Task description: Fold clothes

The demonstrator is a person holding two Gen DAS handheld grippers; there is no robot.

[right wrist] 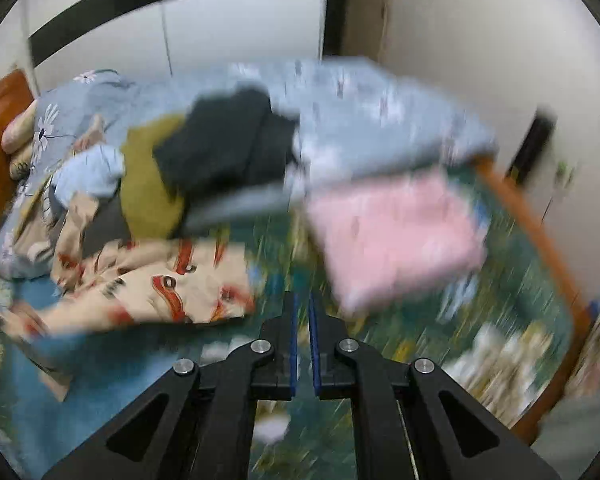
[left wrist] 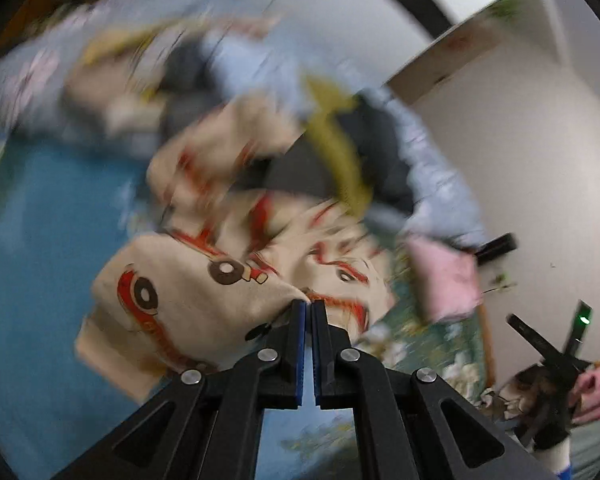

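Note:
A cream garment with red and brown cartoon prints (left wrist: pixel 188 296) lies crumpled on the bed. My left gripper (left wrist: pixel 309 304) is shut on its edge and holds it up. The same garment shows in the right wrist view (right wrist: pixel 160 284), left of my right gripper (right wrist: pixel 302 300), which is shut and empty above the bedsheet. My right gripper also shows in the left wrist view (left wrist: pixel 548 344) at the lower right. Both views are blurred by motion.
A folded pink garment (right wrist: pixel 396 236) lies right of centre on the green floral sheet (right wrist: pixel 440 320). A pile of dark, olive and light-blue clothes (right wrist: pixel 220 152) sits behind, on a blue floral quilt (right wrist: pixel 360 120). The wooden bed edge (right wrist: pixel 540 232) runs along the right, near a white wall.

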